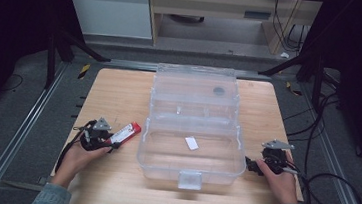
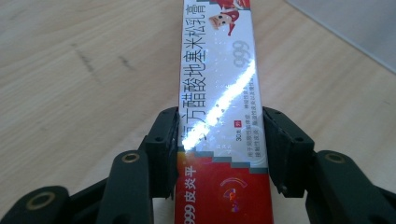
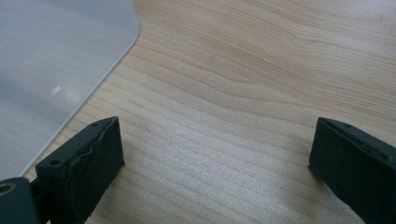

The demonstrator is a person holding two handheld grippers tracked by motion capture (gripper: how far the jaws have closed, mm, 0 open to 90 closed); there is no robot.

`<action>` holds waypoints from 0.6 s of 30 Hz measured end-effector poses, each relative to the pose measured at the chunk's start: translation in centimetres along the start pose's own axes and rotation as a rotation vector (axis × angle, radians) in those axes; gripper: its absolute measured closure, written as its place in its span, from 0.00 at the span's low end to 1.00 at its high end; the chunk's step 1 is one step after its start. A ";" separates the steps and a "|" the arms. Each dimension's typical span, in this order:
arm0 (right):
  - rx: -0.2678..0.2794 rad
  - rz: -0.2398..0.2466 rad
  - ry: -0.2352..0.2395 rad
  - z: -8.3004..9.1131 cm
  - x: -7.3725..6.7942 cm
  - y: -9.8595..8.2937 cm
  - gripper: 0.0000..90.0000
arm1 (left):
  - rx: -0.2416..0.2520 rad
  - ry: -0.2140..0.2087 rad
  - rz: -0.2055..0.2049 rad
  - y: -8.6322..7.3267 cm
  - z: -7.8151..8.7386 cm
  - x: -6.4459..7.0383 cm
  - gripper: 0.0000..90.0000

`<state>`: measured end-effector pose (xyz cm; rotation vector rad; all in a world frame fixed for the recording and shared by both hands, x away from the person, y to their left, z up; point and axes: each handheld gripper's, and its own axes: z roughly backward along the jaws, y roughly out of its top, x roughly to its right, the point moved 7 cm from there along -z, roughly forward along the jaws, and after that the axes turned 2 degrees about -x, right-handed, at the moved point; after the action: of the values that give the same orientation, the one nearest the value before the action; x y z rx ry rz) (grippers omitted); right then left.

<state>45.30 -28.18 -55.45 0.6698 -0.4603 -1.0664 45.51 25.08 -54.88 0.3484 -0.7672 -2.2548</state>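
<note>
Ointment box [image 1: 125,133], red and white, lies on the bench [image 1: 119,96] at about nine o'clock from the clear plastic storage case [image 1: 191,156], just beside its left wall. In the high view the left claw [image 1: 113,145] sits at the box's near end, while the right claw [image 1: 248,164] rests on the bench at three o'clock of the case, close to its right wall. The case stands open, lid [image 1: 194,86] tipped back toward twelve o'clock, with a small white slip [image 1: 191,142] on its floor.

In the left gripper view the left claw [image 2: 219,154] is clenched on the ointment box [image 2: 219,93], a jaw pressed on each long side.

In the right gripper view the right claw [image 3: 215,163] is released, jaws wide over bare wood, a case corner [image 3: 56,60] at ten o'clock.

Judging by this, the grasp is made; lifting the box into the case remains.
</note>
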 end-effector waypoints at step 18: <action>0.000 0.003 0.000 0.0 -0.1 0.0 0.04 | -0.040 0.063 -0.028 -3.3 2.2 1.9 0.32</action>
<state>45.21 -28.12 -55.45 0.6692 -0.4616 -1.0632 41.31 26.52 -55.21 0.4111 -0.6876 -2.2711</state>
